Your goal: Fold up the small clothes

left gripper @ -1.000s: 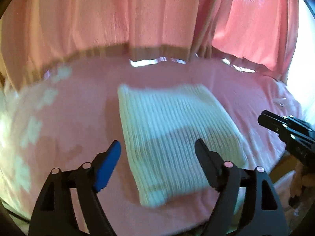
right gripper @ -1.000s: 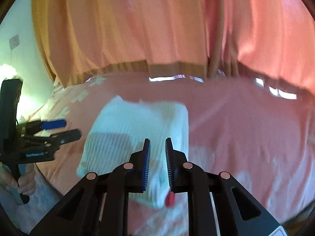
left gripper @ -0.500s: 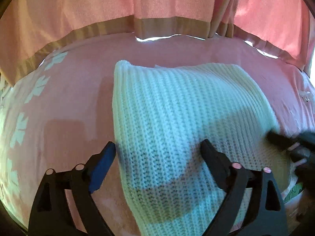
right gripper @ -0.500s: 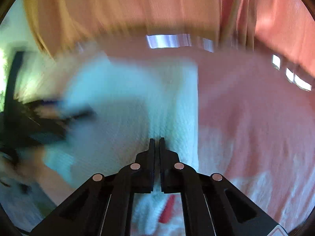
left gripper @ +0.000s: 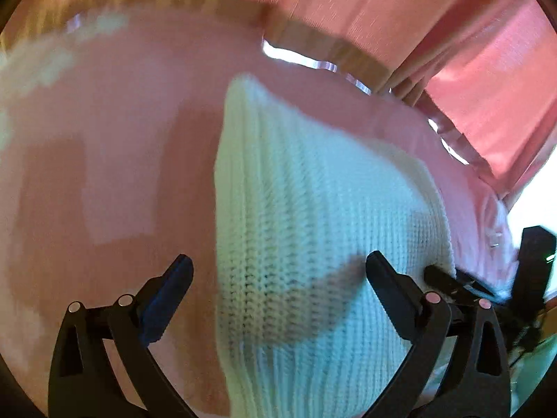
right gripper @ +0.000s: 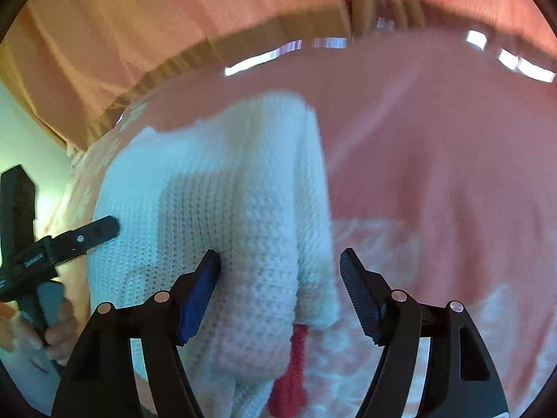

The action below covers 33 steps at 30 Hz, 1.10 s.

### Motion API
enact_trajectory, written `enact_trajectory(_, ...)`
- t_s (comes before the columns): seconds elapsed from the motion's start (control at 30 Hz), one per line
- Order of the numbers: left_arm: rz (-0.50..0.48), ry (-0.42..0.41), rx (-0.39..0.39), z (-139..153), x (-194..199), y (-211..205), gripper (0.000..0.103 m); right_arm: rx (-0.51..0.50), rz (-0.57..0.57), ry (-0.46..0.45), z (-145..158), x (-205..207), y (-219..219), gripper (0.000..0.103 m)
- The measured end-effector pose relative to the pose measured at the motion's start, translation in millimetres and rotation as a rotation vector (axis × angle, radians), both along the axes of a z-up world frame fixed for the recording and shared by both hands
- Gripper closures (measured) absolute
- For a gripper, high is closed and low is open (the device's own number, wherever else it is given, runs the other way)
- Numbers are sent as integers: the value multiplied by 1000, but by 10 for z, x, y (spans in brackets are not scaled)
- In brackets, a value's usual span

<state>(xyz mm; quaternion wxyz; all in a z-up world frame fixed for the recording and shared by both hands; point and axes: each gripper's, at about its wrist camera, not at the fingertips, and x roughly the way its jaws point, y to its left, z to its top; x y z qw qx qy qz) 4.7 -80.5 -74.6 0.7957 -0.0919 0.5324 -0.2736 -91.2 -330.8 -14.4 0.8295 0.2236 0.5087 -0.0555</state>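
Right wrist: both tools gape empty, right tool (right gripper: pixel 280 261) and left tool (left gripper: pixel 278 271) over white knit (right gripper: pixel 226 209), pink bedspread (right gripper: pixel 435 156), curtain (right gripper: pixel 174 17) behind.

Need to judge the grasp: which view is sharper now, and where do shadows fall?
Left wrist view: knit stitches on the white sweater sharp, curtain smeared, a dark shadow band between the open left gripper fingers. Right wrist view: softer, edges blurred, bright window glare behind the curtain.

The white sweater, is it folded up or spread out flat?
Folded. The white sweater lies as a thick compact bundle with doubled rounded edges on the pink bedspread; no sleeves stick out.
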Motion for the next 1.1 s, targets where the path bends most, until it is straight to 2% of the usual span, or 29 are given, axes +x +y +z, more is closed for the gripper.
enact_trajectory(0.1, 1, 76, -64, -148, 81, -11, 5, 82, -28, 11, -138, -37, 53, 27)
enact_trajectory(0.2, -16, 60, -62, -144, 70, -36, 5, 114, -49, 11, -180, -20, 87, 29)
enact_trajectory(0.23, -23, 54, -62, -134, 50, -47, 10, 115, -49, 8, -184, -2, 106, 31)
enact_trajectory(0.27, -39, 47, -72, -119, 30, -57, 22, 118, -41, 1, -195, 28, 100, 42)
enact_trajectory(0.3, -58, 46, -81, -104, 18, -63, 29, 124, -34, -9, -184, 8, 88, 51)
enact_trajectory(0.37, -74, 22, -65, -38, -18, -79, 41, 124, -28, -15, -152, 23, 109, 62)
enact_trajectory(0.4, -79, 12, -61, -5, -26, -90, 48, 119, -29, -20, -121, 23, 121, 67)
enact_trajectory(0.5, -102, -19, -56, 150, -63, -94, 56, 79, -33, -60, 30, -24, 174, 72)
enact_trajectory(0.63, -128, -67, -64, 401, -98, -48, 58, 50, -39, -162, 362, -95, 305, 73)
enact_trajectory(0.7, -144, -111, -76, 638, -130, 15, 59, 29, -36, -231, 598, -115, 401, 73)
enact_trajectory(0.87, -159, -282, -136, 1437, -192, 310, 58, -35, 7, -444, 1294, -144, 695, 73)
enact_trajectory(0.97, -151, -381, -126, 1826, -184, 529, 56, -62, 48, -520, 1563, -62, 854, 72)
enact_trajectory(1.03, -134, -416, -83, 1936, -100, 635, 53, -62, 76, -528, 1598, 96, 946, 70)
enact_trajectory(1.07, -114, -418, -58, 1928, -12, 698, 50, -57, 90, -511, 1526, 269, 999, 66)
enact_trajectory(1.1, -94, -408, -43, 1866, 94, 748, 41, -49, 101, -487, 1418, 390, 1010, 58)
